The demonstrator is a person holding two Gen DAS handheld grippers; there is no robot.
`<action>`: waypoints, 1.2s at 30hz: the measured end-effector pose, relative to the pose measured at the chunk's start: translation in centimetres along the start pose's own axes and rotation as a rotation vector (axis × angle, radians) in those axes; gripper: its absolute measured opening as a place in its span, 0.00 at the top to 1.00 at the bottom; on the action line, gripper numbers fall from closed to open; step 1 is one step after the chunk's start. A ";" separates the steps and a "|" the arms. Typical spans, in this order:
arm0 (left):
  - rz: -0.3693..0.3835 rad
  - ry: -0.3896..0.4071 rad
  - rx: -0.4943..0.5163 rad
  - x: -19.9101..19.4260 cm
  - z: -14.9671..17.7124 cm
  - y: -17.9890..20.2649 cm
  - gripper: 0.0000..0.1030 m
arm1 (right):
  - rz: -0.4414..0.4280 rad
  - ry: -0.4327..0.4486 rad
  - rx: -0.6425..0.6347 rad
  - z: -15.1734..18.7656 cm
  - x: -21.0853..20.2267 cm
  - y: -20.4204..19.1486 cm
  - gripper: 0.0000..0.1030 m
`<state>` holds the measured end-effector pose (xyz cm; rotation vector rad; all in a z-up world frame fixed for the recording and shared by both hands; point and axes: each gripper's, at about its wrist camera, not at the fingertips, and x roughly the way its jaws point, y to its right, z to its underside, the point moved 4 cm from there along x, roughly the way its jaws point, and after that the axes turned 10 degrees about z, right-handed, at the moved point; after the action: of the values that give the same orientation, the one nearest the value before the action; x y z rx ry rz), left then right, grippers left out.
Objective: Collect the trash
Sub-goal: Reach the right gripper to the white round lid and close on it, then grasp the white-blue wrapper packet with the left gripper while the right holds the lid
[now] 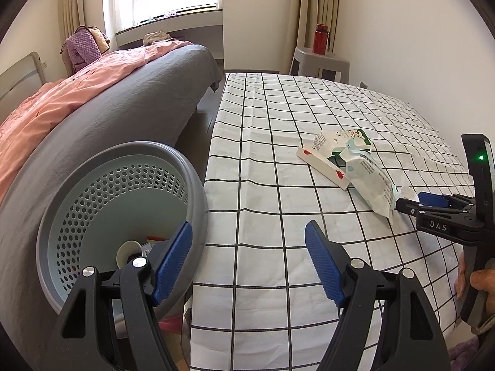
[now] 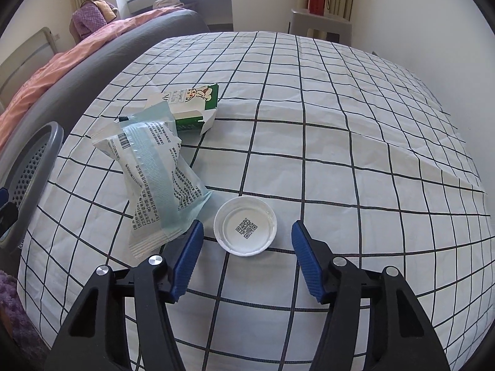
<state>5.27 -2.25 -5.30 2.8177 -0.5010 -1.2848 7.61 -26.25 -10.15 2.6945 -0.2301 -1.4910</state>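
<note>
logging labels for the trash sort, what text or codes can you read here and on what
"DAS": white letters on the right gripper, seen from the left wrist.
QR code, no readable words: inside the white lid.
Barcode and dense printed lines: on the wrapper, too small to read.
Print beside a cartoon figure: on the green carton, too blurred to read.
Nothing readable on the basket or red bottle.

The left claw (image 1: 249, 249) hangs wide apart with nothing between its blue pads, over the edge of the checked bench (image 1: 263, 160). A perforated bin (image 1: 123, 204) sits left; a carton (image 1: 337, 147) and plastic wrapper (image 1: 368, 182) lie near the right claw (image 1: 411, 202).
</note>
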 end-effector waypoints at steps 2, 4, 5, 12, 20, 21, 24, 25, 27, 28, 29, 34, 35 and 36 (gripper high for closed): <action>-0.003 -0.007 0.002 0.2 0.0 0.1 0.30 | 0.002 0.001 -0.008 0.0 -0.1 -0.1 0.52; 0.000 -0.011 0.002 0.3 0.1 0.2 0.30 | -0.004 0.001 -0.005 -0.1 -0.1 -0.1 0.62; -0.001 -0.013 0.004 0.4 0.1 0.3 0.30 | -0.013 0.000 0.000 -0.1 -0.2 0.0 0.62; -0.005 -0.028 0.016 0.8 0.4 0.9 0.30 | -0.037 0.011 0.044 -0.2 -0.9 0.9 0.62; 0.038 -0.074 0.029 1.6 0.6 3.7 0.30 | -0.046 0.037 0.103 -0.5 -2.2 2.7 0.62; 0.047 -0.078 0.025 1.7 0.6 4.1 0.30 | -0.047 0.040 0.109 -0.6 -2.3 3.0 0.62; 0.064 -0.076 0.021 1.9 0.0 5.6 0.30 | -0.053 0.049 0.138 -0.7 -2.8 4.1 0.62; 0.069 -0.072 0.020 2.0 -0.3 6.2 0.30 | -0.057 0.051 0.148 -0.8 -2.9 4.5 0.62; 0.078 -0.068 0.020 2.3 -0.8 7.3 0.30 | -0.060 0.055 0.168 -0.9 -3.1 5.2 0.62; 0.082 -0.065 0.023 2.6 -1.1 7.9 0.30 | -0.061 0.057 0.177 -0.9 -3.2 5.6 0.62; 0.085 -0.064 0.027 2.9 -1.4 8.4 0.30 | -0.062 0.059 0.187 -1.0 -3.3 6.0 0.62; 0.094 -0.093 0.024 5.2 -2.2 10.5 0.30 | -0.071 0.066 0.230 -1.2 -3.6 7.6 0.62; 0.101 -0.100 0.019 5.6 -2.2 10.9 0.30 | -0.072 0.069 0.237 -1.2 -3.7 7.9 0.62; 0.107 -0.107 0.017 6.0 -2.4 11.3 0.30 | -0.074 0.071 0.242 -1.3 -3.8 8.2 0.62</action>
<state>7.43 -15.01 -6.60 2.7039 -0.6592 -1.4215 5.88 -33.79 -5.32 2.9694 -0.3313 -1.4695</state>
